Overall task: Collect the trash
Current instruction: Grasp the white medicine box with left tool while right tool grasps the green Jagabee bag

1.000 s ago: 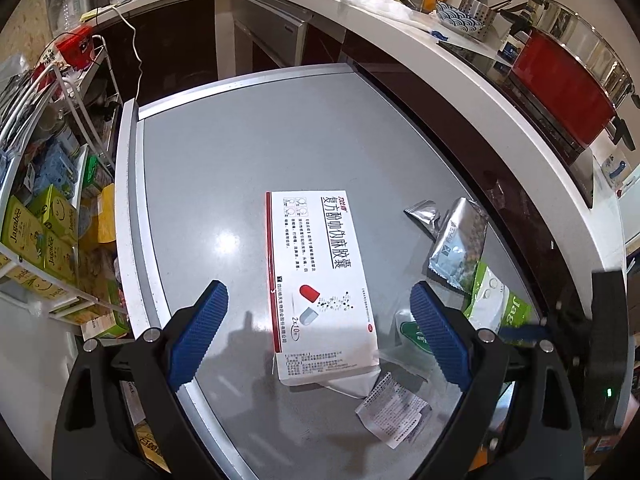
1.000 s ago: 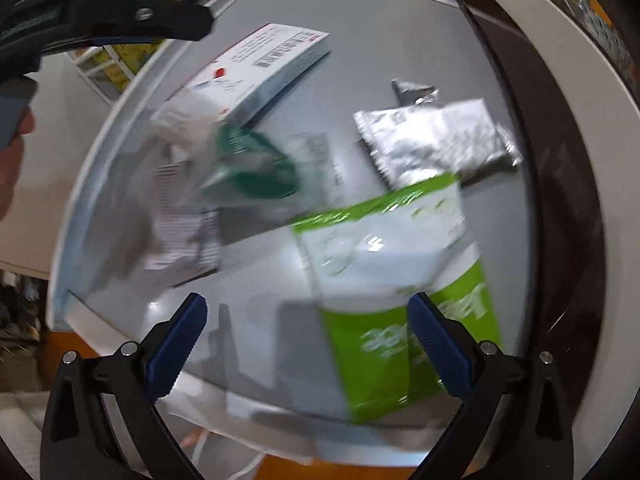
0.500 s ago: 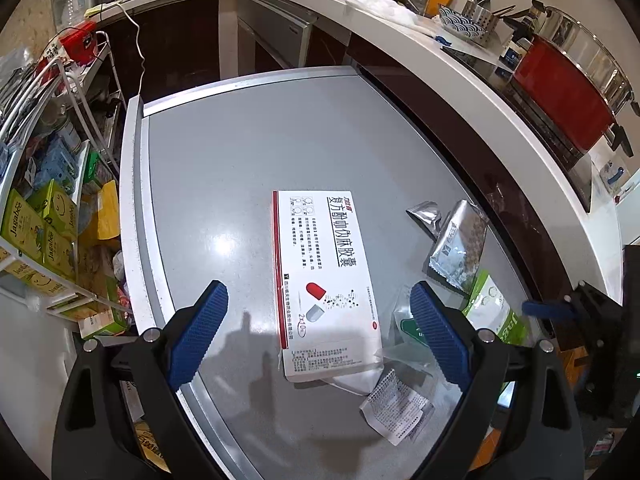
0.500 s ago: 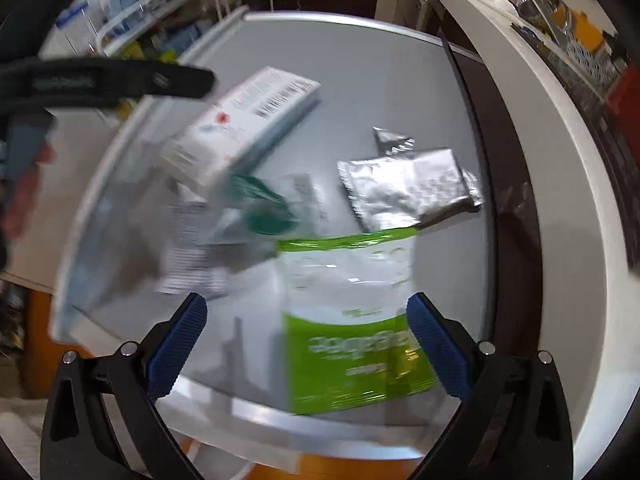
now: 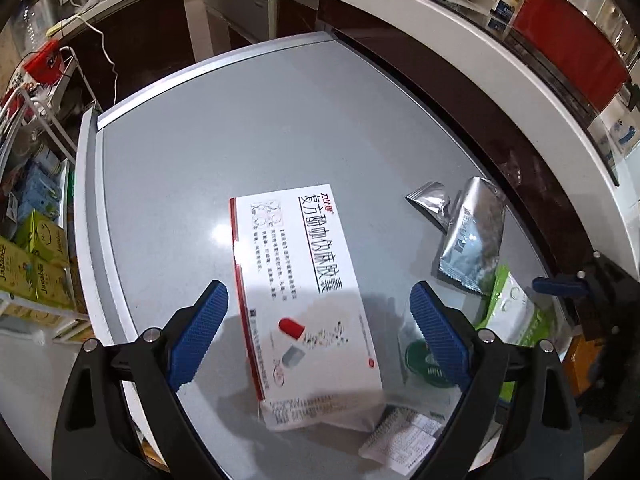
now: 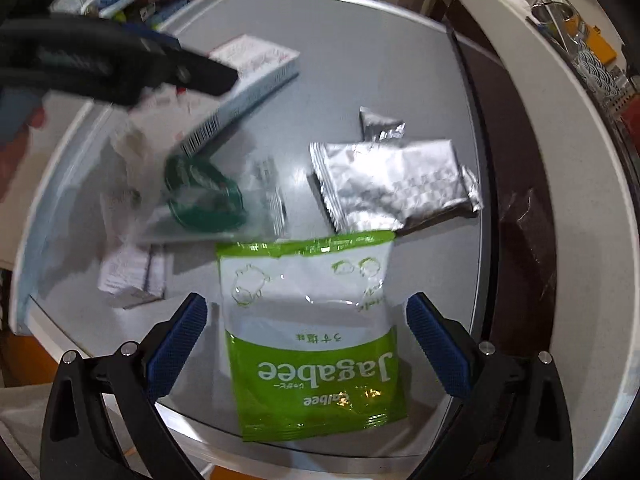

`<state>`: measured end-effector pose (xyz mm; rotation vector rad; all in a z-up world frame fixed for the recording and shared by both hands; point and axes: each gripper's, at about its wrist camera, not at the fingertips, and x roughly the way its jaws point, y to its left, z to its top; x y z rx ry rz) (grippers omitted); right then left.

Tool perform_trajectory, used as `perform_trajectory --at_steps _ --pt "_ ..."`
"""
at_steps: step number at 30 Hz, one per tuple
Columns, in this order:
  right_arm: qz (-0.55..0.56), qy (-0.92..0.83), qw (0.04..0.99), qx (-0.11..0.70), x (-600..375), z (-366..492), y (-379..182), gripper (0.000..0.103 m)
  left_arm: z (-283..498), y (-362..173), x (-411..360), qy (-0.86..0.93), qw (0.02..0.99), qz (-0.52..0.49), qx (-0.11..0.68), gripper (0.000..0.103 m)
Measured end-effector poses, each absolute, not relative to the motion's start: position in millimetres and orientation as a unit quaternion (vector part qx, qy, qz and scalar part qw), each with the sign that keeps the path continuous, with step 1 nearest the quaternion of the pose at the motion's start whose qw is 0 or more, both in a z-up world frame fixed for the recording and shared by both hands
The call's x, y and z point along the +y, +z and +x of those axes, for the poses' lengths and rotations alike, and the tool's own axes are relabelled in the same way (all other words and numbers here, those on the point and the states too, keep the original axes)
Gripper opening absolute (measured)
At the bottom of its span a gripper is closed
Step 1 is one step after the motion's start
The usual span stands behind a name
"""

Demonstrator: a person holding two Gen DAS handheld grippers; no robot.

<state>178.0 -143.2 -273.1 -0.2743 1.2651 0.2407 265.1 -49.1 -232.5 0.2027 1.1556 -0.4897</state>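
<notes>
Trash lies on a grey table (image 5: 240, 140). A white medicine box (image 5: 304, 296) sits under my left gripper (image 5: 318, 334), whose blue pads stand wide apart on either side of it without touching it. A green and white Jagabee bag (image 6: 312, 344) lies between the spread pads of my right gripper (image 6: 306, 340), also untouched. Beyond it lie a silver foil pouch (image 6: 396, 184), a small torn foil piece (image 6: 378, 128), a clear wrapper with a green ring print (image 6: 208, 196) and a folded paper leaflet (image 6: 128, 272). The left gripper's black arm (image 6: 120, 68) crosses the right wrist view at upper left.
A white kitchen counter (image 5: 440, 12) curves along the table's far and right sides, carrying a red pot (image 5: 568, 52) and dishes. A wire shelf (image 5: 36, 240) with green boxes stands to the table's left. The table's far half (image 5: 260, 120) is bare grey surface.
The left gripper has come lower over the medicine box, which looks larger between its pads. The right gripper has shifted so the green bag now lies centred between its pads.
</notes>
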Motion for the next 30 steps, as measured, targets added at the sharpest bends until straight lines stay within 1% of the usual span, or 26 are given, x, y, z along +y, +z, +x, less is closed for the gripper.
perform_trajectory --at_steps 4,12,16,18,19,21,22,26,30 --pt "-0.156 0.114 0.775 0.602 -142 185 -286 0.098 272 -244 -56 -0.221 0.797 0.111 0.551 0.093" --pt "-0.13 0.134 0.771 0.609 -137 174 -293 0.098 276 -260 -64 -0.221 0.787 0.122 0.563 0.093" --pt "-0.113 0.134 0.776 0.606 -135 170 -294 0.091 275 -269 -64 -0.227 0.779 0.121 0.572 0.093" --pt "-0.108 0.133 0.778 0.604 -135 170 -291 0.084 276 -273 -61 -0.233 0.775 0.115 0.576 0.093" --pt "-0.106 0.133 0.778 0.604 -135 169 -290 0.083 275 -274 -62 -0.233 0.778 0.119 0.572 0.092" --pt "-0.105 0.132 0.779 0.604 -136 168 -289 0.081 275 -271 -64 -0.231 0.78 0.13 0.567 0.085" --pt "-0.105 0.131 0.78 0.603 -135 166 -288 0.08 274 -270 -66 -0.232 0.781 0.139 0.563 0.077" --pt "-0.081 0.131 0.784 0.601 -137 169 -284 0.076 272 -268 -66 -0.236 0.781 0.139 0.562 0.076" --pt "-0.051 0.128 0.786 0.602 -146 170 -280 0.075 269 -259 -60 -0.233 0.79 0.126 0.553 0.076"
